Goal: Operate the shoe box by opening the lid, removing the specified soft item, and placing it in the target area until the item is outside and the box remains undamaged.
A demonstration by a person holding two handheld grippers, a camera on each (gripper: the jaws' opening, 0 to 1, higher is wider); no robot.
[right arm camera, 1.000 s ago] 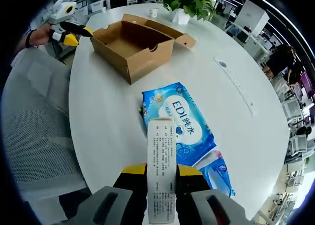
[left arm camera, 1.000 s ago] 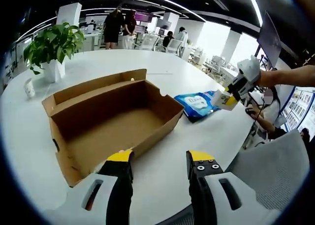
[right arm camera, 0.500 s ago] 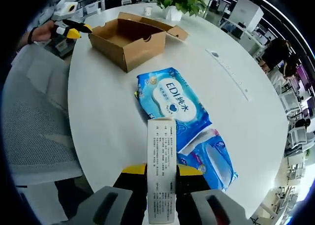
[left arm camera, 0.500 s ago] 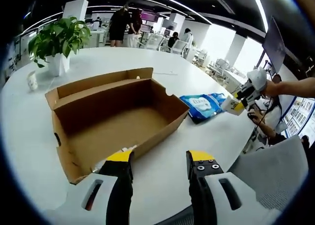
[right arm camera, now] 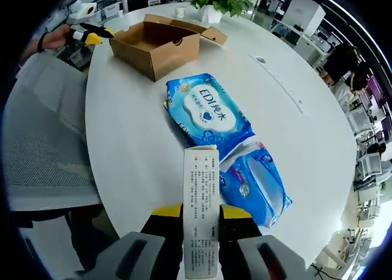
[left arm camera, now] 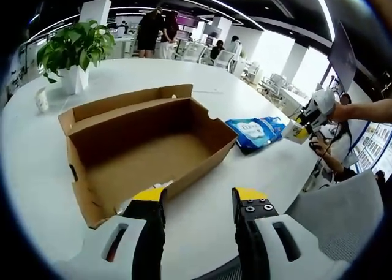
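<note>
The brown cardboard shoe box [left arm camera: 144,148] lies open on the white table [left arm camera: 202,231], its lid [left arm camera: 122,102] folded back. My left gripper [left arm camera: 199,197] hovers open just before the box's near wall, holding nothing. My right gripper [right arm camera: 201,211] is shut on a narrow white carton [right arm camera: 201,194] printed with small text. Right beyond it lie two blue soft wipe packs, one [right arm camera: 208,108] nearer the box and one [right arm camera: 254,185] closer to me. In the left gripper view the right gripper [left arm camera: 306,122] holds the carton past a blue pack [left arm camera: 257,133].
A potted plant [left arm camera: 73,47] and a small white cup [left arm camera: 41,100] stand beyond the box. Grey mesh chair backs [right arm camera: 43,139] [left arm camera: 343,219] sit at the table's edge. People stand among desks in the background. The left gripper [right arm camera: 86,34] appears beside the box [right arm camera: 156,44].
The right gripper with its carton has drawn back from the box, so both blue packs now lie ahead of it. The left gripper has edged slightly closer to the box.
</note>
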